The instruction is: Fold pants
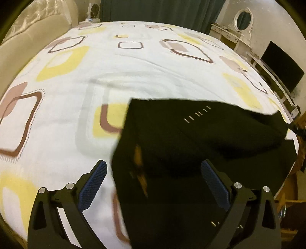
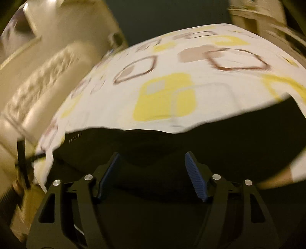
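Black pants [image 1: 200,145] lie on a bed, filling the near right of the left wrist view, with a row of small white stitches on top. My left gripper [image 1: 153,168] is open just above the pants' left edge, holding nothing. In the right wrist view the pants [image 2: 220,138] spread dark across the lower half. My right gripper [image 2: 152,159] is open over them, its jaws wide apart and empty. Both views are blurred by motion.
The bed sheet [image 1: 133,72] is white with yellow and brown squares. A cream padded headboard [image 1: 28,34] stands at the left. A dressing table with an oval mirror [image 1: 242,19] and a dark monitor [image 1: 283,69] stand at the right. Dark curtains [image 1: 162,11] hang behind.
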A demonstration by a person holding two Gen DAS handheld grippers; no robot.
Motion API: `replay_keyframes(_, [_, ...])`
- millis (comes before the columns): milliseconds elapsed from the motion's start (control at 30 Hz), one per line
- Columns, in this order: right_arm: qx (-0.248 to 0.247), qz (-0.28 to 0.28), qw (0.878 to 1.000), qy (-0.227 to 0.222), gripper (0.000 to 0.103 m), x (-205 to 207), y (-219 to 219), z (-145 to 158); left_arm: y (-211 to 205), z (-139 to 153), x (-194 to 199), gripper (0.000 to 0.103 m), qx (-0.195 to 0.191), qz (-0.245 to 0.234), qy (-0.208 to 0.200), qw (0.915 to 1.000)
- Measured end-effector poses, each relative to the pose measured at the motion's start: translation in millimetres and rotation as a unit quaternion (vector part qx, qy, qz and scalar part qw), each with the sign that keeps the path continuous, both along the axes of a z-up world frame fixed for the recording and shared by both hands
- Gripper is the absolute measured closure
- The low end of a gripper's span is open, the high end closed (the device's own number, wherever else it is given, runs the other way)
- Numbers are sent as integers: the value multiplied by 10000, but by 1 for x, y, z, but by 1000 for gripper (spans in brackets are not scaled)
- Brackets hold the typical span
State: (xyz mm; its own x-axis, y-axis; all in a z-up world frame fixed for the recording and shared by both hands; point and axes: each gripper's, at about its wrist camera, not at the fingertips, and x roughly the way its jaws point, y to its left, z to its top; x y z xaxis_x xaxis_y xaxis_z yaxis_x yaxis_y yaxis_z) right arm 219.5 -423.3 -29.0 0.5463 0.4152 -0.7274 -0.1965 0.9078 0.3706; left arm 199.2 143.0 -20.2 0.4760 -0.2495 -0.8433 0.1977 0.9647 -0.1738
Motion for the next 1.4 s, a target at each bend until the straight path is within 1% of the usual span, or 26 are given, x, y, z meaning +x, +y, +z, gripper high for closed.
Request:
replay_keyframes(100, [-158,308,9993,154,32,27,34,-7,18,-14,37,5,-313,83,190,9993])
replay_keyframes(133, [-194,383,9989,207,32,31,38,-8,23,-22,51,5,-430,114,315,9985])
replay_keyframes(233, [-330,542,9975,321,30,54,53,-18,27,-40,77,5,-699,14,653,9954])
replay_keyframes(300, [-344,634,9967,376,29,67,58,-25,22,-51,91,5,-896,-174,856,9921])
replay_keyframes(400, [-241,803,9953,487,29,84,66,-34,15,-55,102,5,-983,-420,833,9908])
replay_keyframes(433, [-246,853,9947,515,29,89,67,-36,14,-55,105,5,-1083,-512,828,9893])
replay_keyframes(567, [-188,1240,9894,734,27,104,75,-46,16,-57,115,6,-1397,-567,891,9846])
replay_keyframes(633, [-250,1436,9854,884,25,111,81,-53,15,-57,115,6,-1471,-579,898,9833])
replay_keyframes(667, [-285,1490,9840,930,25,113,82,-55,15,-57,117,13,-1446,-566,892,9838])
replay_keyframes(700, [-387,1567,9819,986,25,116,85,-58,14,-56,117,30,-1366,-537,862,9854])
replay_keyframes(733, [-449,1623,9806,1004,25,117,88,-58,14,-56,119,39,-1259,-484,839,9873])
replay_keyframes(767, [-526,1689,9792,995,25,118,92,-59,15,-56,119,61,-1017,-338,820,9909])
replay_keyframes(800, [-572,1725,9784,989,26,118,94,-59,17,-57,120,65,-953,-228,849,9916])
replay_keyframes(833, [-621,1768,9772,1000,45,118,97,-59,20,-56,120,69,-1026,-212,867,9907])
replay_keyframes(867, [-653,1842,9748,1076,85,118,100,-60,22,-56,120,77,-1114,-231,890,9895])
replay_keyframes(900, [-489,1987,9711,1228,96,117,104,-60,23,-55,120,83,-1176,-250,918,9885])
replay_keyframes(967, [-873,1994,9706,1029,96,112,113,-53,19,-52,121,89,-1185,-281,913,9883])
replay_keyframes(1000, [-977,1959,9713,929,96,110,115,-49,16,-48,121,91,-1161,-286,859,9891])
replay_keyframes(1067, [-1033,1744,9772,633,96,108,112,-34,16,-37,123,92,-1184,-230,677,9904])
replay_keyframes(1100, [-1013,1598,9811,399,96,104,109,-20,18,-29,122,93,-1305,-197,562,9897])
replay_keyframes(1133, [-1089,1512,9823,183,96,100,108,-10,20,-22,121,93,-1435,-171,458,9884])
replay_keyframes(1200, [-1299,1405,9812,-238,96,85,109,9,25,-5,114,96,-1652,-163,264,9858])
replay_keyframes(1233, [-1318,1373,9810,-388,96,77,110,15,26,2,111,96,-1704,-171,173,9851])
replay_keyframes(1267, [-1351,1344,9803,-522,96,68,108,20,30,11,102,97,-1844,-182,69,9827])
replay_keyframes(1300, [-1365,1302,9794,-723,96,53,106,27,31,16,97,98,-1920,-184,18,9812])
replay_keyframes(1400, [-1359,1261,9774,-1020,96,20,105,37,32,29,70,98,-2132,-220,-153,9766])
